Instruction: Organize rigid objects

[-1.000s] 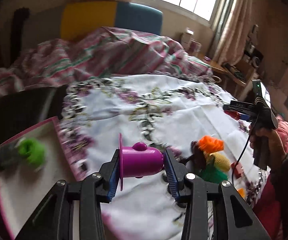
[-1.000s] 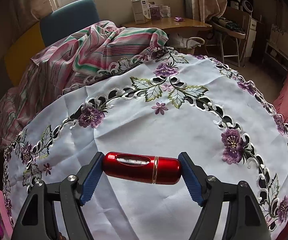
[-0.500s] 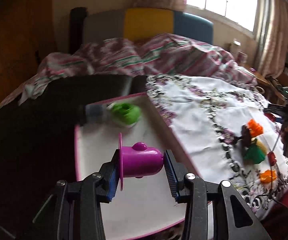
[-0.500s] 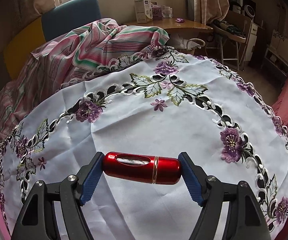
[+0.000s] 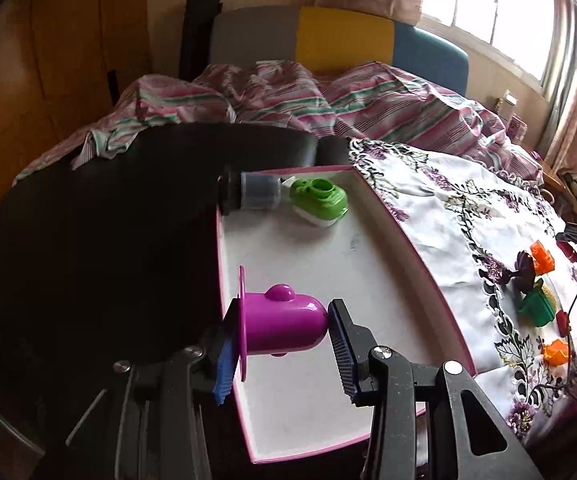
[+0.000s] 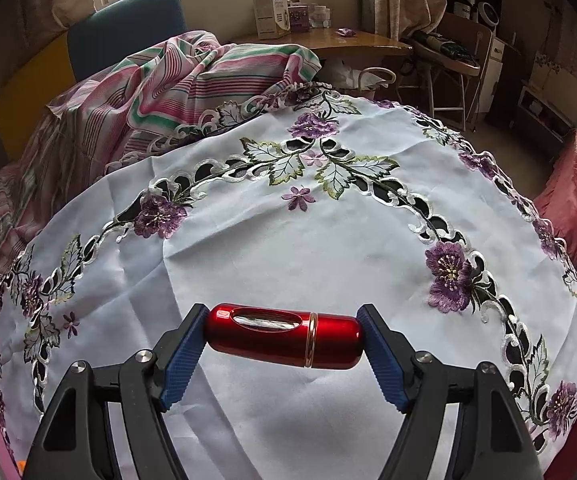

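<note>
Left gripper [image 5: 280, 344] pinching purple plastic cup [image 5: 282, 326] end to end, smooth, domed, wide flat rim, hanging above near left edge of white pink-rimmed tray [image 5: 420, 258]. Best lower it onto bare tray floor before letting go, clear of green toy [image 5: 320, 200] and grey cylinder [image 5: 254, 194] at far edge. Right gripper [image 6: 282, 354] clamped on glossy red metal capsule [image 6: 284, 336] above embroidered tablecloth [image 6: 328, 248].
</note>
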Demonstrator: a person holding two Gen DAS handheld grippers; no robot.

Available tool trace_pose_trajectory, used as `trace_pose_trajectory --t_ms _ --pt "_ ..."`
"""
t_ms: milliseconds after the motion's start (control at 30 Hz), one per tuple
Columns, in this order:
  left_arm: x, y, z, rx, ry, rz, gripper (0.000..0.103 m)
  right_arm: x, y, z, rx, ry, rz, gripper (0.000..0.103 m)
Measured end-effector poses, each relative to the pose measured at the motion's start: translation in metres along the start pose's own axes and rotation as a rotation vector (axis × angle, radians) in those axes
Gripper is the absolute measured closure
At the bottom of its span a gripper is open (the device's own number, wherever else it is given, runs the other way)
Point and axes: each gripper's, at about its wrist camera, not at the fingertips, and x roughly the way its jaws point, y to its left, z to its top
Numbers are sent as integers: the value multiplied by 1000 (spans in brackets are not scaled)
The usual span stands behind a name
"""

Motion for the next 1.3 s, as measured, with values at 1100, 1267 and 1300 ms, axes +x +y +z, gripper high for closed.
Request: trace_pose_trajectory --t_ms 1100,1267,1300 --pt "87 28 62 -79 87 -116 60 -80 227 -149 -566 54 587 27" --pt "115 22 73 -32 94 -51 59 -81 225 -145 -552 57 594 27" --pt "120 21 74 -20 98 -32 59 -82 225 -145 -555 55 594 27"
